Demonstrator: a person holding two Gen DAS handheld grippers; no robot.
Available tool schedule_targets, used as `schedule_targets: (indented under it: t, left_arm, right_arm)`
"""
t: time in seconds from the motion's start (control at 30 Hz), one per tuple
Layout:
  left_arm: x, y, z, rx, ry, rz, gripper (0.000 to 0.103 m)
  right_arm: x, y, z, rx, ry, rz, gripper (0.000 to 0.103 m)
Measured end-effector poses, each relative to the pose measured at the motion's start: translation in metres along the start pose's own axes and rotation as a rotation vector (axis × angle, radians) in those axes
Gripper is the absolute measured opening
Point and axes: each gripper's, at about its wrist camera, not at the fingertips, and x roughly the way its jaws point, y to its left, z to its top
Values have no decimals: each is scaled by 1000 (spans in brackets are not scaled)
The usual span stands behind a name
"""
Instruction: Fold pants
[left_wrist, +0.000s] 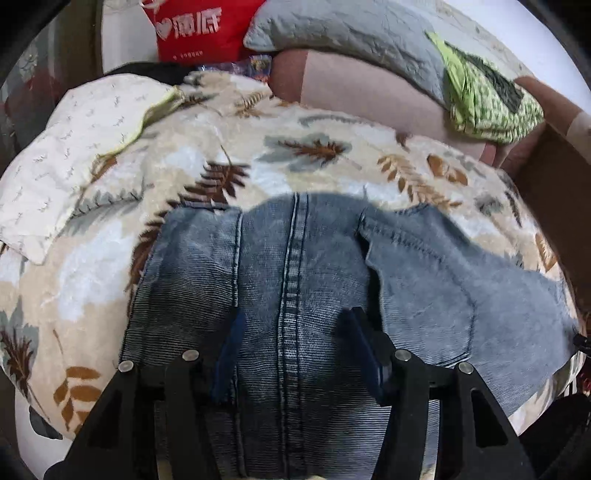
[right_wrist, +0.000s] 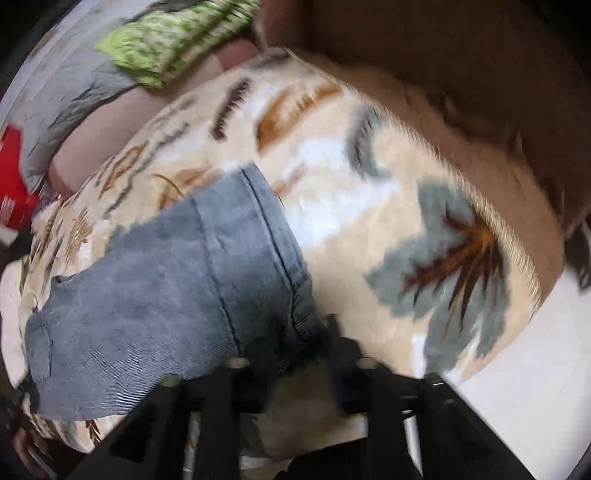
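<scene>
The pants are washed blue jeans lying on a leaf-patterned blanket. In the left wrist view my left gripper is open, its two blue-padded fingers spread over the denim on either side of a stitched seam. In the right wrist view, which is blurred, the jeans lie to the left, and my right gripper sits at their near right edge. Its jaws stand apart; whether denim lies between them is unclear.
White pillow at the left, grey pillow and green patterned cloth at the back, red bag behind. A brown cardboard box stands at the blanket's right edge. White floor shows beyond the bed edge.
</scene>
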Motion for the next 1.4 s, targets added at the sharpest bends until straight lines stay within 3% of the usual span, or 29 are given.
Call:
schedule_targets:
  t: [0.03,0.07,0.13,0.2,0.23,0.3,0.33,0.4,0.5,0.57,0.63,0.7,0.77,0.83,0.97,1.03,1.1,1.13,1.23,1.4]
  left_arm:
    - [-5,-6,1,9,-24,-4,58]
    - [-12,-10,2,23,-50,-12,59]
    - [-21,-20,3,68,-102,-25,66]
    - [-10,-25,3,112,-94,39,70]
    - [5,-24,1,120,-44,91,70]
    - [32,-13,-4,83,64,110,72]
    - [32,-8,-4,53,52,94,72]
    - [17,-10,2,38,23,92,71]
    - [-15,-14,9,52,-120,69,72]
    - [-15,-15,11,55,-138,93,72]
    - [5,-9,8,37,-73,116,72]
    - [27,1,-1,7,5,123,73]
    - [29,7,-4,-27,-7,97,74]
    - [28,7,-2,-15,-6,91,75]
    - [29,12,-5,-27,-11,72,76]
    - [31,12,-3,-28,-14,71,77]
    - [32,11,-2,-27,-14,70,77]
    - [30,12,-3,-28,-14,68,77]
    - [31,12,-3,-28,-16,70,78]
    - [33,10,-2,-23,-17,83,80]
  right_arm:
    - [-11,3,3,-1,-35,-22,63]
    - [-20,3,4,8,-66,-31,67]
    - [-39,10,9,18,-137,-34,67]
    - [-46,23,13,1,-157,48,67]
    - [-44,32,14,-9,-145,109,67]
    - [-26,41,16,-6,-74,210,67]
    - [-1,44,16,-1,11,210,67]
    - [37,40,12,24,157,112,62]
    - [13,70,22,-77,60,100,62]
    - [-6,115,33,-185,17,156,62]
    - [-12,179,40,-327,25,267,62]
    - [-3,232,42,-423,66,357,62]
    - [16,295,40,-538,124,443,59]
    - [41,348,36,-626,179,464,57]
    - [78,412,37,-723,206,440,50]
    - [99,431,34,-773,244,391,38]
    - [116,443,25,-835,272,317,11]
    - [118,446,23,-855,277,305,7]
    - [112,448,25,-877,207,275,3]
    - [124,448,26,-850,174,227,3]
